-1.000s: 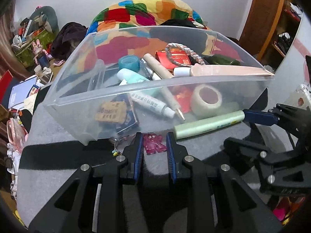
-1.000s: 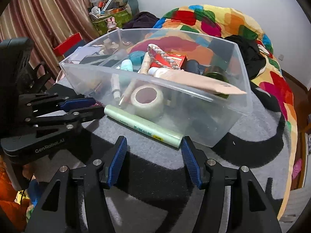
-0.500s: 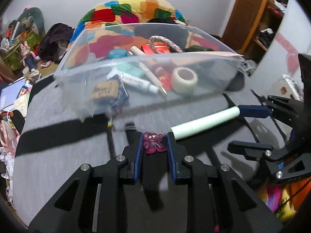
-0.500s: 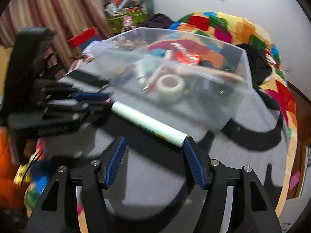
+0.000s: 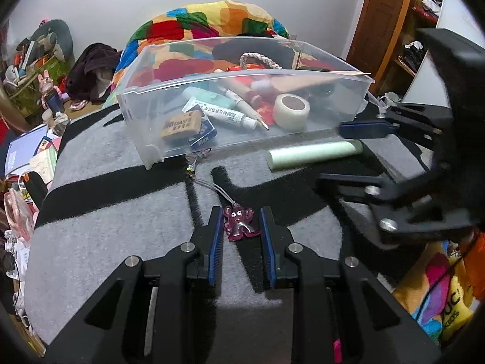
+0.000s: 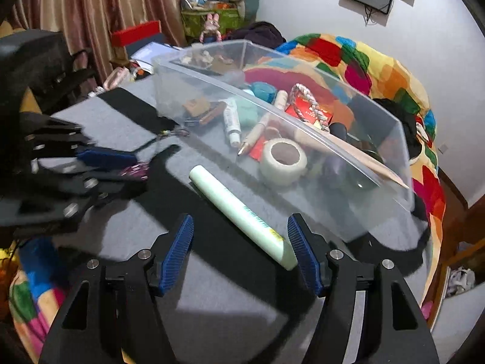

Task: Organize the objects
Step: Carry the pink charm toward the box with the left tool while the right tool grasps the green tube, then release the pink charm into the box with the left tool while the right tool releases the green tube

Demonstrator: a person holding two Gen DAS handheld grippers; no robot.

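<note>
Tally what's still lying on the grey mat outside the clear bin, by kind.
Pale green rolls: 1
Purple charms on a cord: 1
Total: 2

The charm sits between the left gripper pads; the roll's end lies between the open right gripper jaws.

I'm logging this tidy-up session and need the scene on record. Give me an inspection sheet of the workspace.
Surface: grey mat with black stripes.
Job's things: clear plastic bin holding a tape roll, tubes and an eraser; pale green roll on the mat beside it; purple charm with its cord on the mat.
Clutter: books and bags around the mat.
Grippers: left gripper shut on the charm; right gripper open around the green roll's end, jaws opening.
Cables: nothing seen on the mat.
Surroundings: colourful quilt, striped curtain, wooden door.
</note>
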